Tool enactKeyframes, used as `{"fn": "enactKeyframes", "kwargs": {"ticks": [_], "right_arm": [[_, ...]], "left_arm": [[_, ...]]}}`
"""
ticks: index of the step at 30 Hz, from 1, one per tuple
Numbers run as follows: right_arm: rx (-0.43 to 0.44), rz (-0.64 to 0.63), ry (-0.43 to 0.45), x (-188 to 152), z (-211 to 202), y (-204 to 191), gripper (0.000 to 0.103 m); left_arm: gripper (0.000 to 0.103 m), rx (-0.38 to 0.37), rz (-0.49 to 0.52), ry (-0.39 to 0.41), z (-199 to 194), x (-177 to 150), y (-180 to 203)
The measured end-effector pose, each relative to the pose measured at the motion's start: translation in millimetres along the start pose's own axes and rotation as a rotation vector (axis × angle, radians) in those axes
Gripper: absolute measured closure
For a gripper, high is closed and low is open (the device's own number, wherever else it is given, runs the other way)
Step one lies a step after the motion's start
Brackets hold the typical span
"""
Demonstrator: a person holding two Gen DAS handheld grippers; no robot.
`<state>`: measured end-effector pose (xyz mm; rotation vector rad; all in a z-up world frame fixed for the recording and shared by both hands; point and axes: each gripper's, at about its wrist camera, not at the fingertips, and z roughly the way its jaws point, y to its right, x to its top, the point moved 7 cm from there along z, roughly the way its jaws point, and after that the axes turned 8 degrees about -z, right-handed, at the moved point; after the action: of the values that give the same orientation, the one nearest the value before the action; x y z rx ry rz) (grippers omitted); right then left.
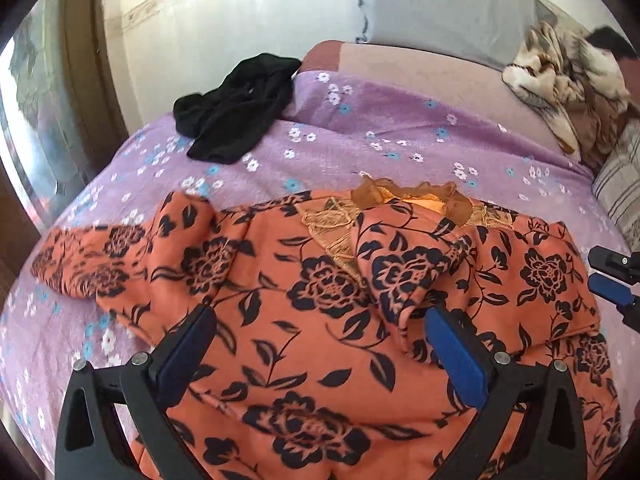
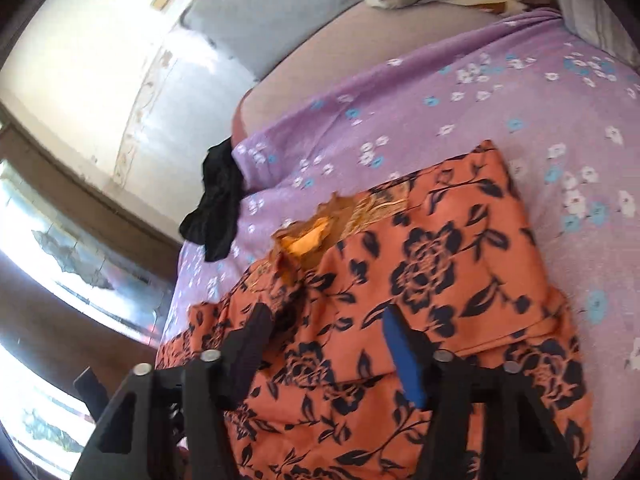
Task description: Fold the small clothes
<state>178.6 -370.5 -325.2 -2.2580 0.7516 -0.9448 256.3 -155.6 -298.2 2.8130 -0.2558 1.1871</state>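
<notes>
No brand, label or readable writing shows anywhere on the fabrics or the tools. The orange garment printed with dark navy roses and leaves [image 1: 320, 288] lies spread over the lilac fleece bedspread dotted with small white and blue flowers [image 1: 360, 128]; its cloth looks soft and matte, rumpled into shallow folds, and one sleeve trails off to the garment's left. At the garment's far edge sits a gathered neckline of sheer amber fabric with tan lace-like embroidery [image 1: 408, 200]. One side of the garment is turned over onto its body, giving a straight folded edge in the right wrist view.

The left gripper [image 1: 320, 320] hangs above the garment's near part with its blue-padded black fingers spread wide, nothing between them. The right gripper [image 2: 324, 320] is likewise released, its pads apart over the cloth and clasping nothing.

Beyond the garment, toward the bedspread's far left corner, lies a crumpled black cloth [image 1: 236, 108]. Farther behind it stand a grey pillow [image 1: 440, 4] and a brown-and-cream plush blanket [image 1: 568, 72].
</notes>
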Motion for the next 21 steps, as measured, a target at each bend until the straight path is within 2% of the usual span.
{"fn": "enactKeyframes", "kwargs": {"ticks": [2, 4, 7, 8, 10, 16, 18, 21], "right_arm": [[-0.041, 0.078, -0.044, 3.6, 4.7, 25.3, 0.066], [-0.044, 0.139, -0.089, 0.9, 17.7, 38.2, 0.066], [-0.077, 0.132, -0.127, -1.7, 34.1, 41.5, 0.066], [-0.088, 0.116, -0.137, -3.1, 39.3, 39.6, 0.066], [-0.102, 0.078, -0.158, -7.2, 49.5, 34.8, 0.066], [-0.107, 0.074, -0.21, -21.2, 59.4, 37.5, 0.067], [-0.112, 0.059, -0.204, -23.0, 58.4, 39.5, 0.067], [-0.116, 0.029, -0.194, -25.8, 57.4, 40.3, 0.067]], "left_arm": [[0.0, 0.052, 0.071, -0.006, 16.8, 5.3, 21.6], [0.0, 0.085, 0.1, -0.054, 38.8, 4.5, 31.6], [0.0, 0.223, 0.123, -0.12, 70.0, -4.3, 18.1], [0.0, 0.235, 0.094, -0.142, 76.0, -6.1, 7.5], [0.0, 0.191, -0.017, -0.198, 79.0, -5.8, -17.2], [0.0, 0.142, -0.231, -0.269, 54.7, -3.7, -87.1], [0.0, 0.174, -0.293, -0.292, 45.9, -3.4, -110.9], [0.0, 0.203, -0.391, -0.256, 27.5, 9.5, -160.3]]}}
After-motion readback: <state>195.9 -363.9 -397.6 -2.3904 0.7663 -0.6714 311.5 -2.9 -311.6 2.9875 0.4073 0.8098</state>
